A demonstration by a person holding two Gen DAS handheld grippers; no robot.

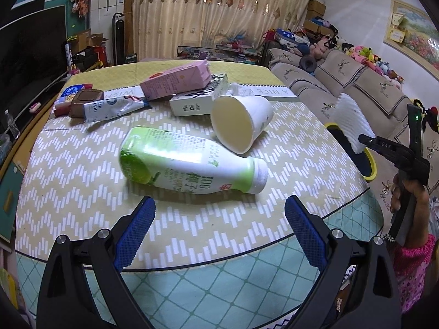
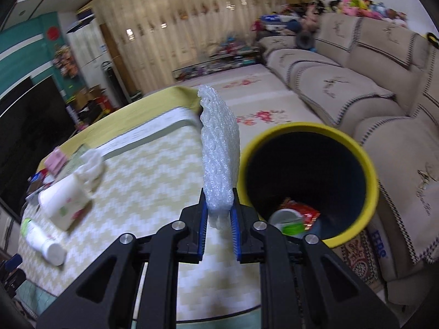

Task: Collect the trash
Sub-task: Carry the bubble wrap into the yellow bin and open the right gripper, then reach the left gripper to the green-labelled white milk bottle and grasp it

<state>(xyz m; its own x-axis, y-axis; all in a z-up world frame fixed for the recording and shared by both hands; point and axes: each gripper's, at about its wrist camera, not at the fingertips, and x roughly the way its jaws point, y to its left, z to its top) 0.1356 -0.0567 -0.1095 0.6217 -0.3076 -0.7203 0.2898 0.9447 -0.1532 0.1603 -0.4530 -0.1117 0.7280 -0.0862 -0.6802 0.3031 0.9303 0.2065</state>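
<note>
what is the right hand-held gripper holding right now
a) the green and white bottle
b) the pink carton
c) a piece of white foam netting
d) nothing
c: the right hand-held gripper has its blue pads closed on the white foam netting, beside the yellow-rimmed bin, while the bottle lies on the table.

Knobbly white foam net sleeve (image 2: pixel 219 150), glossy plastic bottle (image 1: pixel 189 160), matt paper cup (image 1: pixel 241 122), woven cloth tablecloth (image 1: pixel 82 170).

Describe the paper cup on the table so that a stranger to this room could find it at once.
Start at the zigzag tablecloth. Beyond the green-and-white bottle lies the white paper cup, tipped on its side. Alone among the flat cartons and wrappers, it shows a round open mouth.
</note>
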